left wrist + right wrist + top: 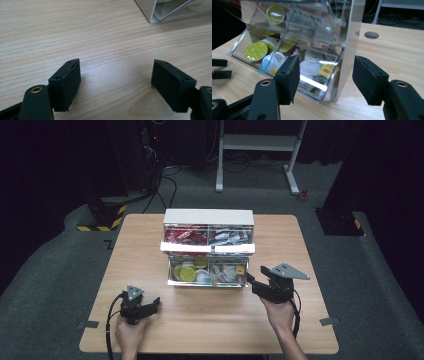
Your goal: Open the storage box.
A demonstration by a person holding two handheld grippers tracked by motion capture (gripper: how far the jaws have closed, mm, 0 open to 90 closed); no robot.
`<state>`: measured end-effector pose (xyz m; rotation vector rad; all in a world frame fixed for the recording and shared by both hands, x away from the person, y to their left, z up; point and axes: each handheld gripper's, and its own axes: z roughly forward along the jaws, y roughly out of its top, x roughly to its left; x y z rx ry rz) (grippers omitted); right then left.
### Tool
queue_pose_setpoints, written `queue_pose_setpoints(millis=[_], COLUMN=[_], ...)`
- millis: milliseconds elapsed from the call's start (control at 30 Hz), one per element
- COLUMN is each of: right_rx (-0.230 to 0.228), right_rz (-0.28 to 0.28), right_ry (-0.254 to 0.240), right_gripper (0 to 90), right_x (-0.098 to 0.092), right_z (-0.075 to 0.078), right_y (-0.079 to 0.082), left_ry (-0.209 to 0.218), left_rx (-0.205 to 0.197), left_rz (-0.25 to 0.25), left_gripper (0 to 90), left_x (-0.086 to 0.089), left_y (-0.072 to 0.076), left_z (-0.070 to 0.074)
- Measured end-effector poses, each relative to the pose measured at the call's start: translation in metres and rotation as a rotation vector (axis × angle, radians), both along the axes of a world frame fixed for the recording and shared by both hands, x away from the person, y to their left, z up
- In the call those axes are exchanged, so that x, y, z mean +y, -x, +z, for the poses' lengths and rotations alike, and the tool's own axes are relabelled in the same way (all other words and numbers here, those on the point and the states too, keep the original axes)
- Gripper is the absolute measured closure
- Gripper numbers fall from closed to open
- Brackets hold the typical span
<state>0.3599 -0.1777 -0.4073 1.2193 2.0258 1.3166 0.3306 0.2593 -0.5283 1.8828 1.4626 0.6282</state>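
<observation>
Table (150,245): light wood, seen in the high view across the middle of the frame, with dark floor on every side. Bare wood is left at the left and right thirds and along the lower edge. A round hole (371,35) is cut in the top, seen at upper right of the right gripper view.

Organizer box (209,247): white frame with clear tilt-out bins, placed at the centre of the high view, nearer the table's far edge than its near one. Two upper bins are filled with red and white packets (186,236). The lower bins are tipped open toward the lower edge of the frame. Yellow-green lidded cups (256,51) and white cups are held in the lower left bin; tea bags, one with a yellow tag (326,70), in the lower right bin.

Left gripper (145,309): held by a hand at lower left of the high view, well apart from the box. Its jaws are spread wide over bare wood, with nothing between them; a corner of the box is seen at upper right of its own view.

Right gripper (251,282): held by a hand at lower right of the high view, just beside the lower right corner of the box. Its jaws are spread apart, with the box's corner framed between them in its own view; contact cannot be told.
</observation>
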Motion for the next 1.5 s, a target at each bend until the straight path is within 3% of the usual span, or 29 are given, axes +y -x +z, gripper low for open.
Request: queue_pose_setpoints(millis=[633,1000,1500], right_rx=[-0.018,-0.034,-0.045], right_rz=[0.045,0.066,0.047], right_ry=[0.082,0.083,0.089], right_gripper=[35.3,35.0,36.0], right_x=[0.01,0.016,0.026], right_z=[0.032,0.043,0.056], right_y=[-0.016,-0.02,-0.031], left_ry=[0.0,-0.002,-0.008], left_rx=[0.0,-0.001,0.0], left_rz=[0.0,0.0,-0.009], left_gripper=[23.9,23.9,23.8], left_x=[0.0,-0.001,-0.001], left_y=[0.0,0.0,0.001], left_z=[0.0,0.0,0.0])
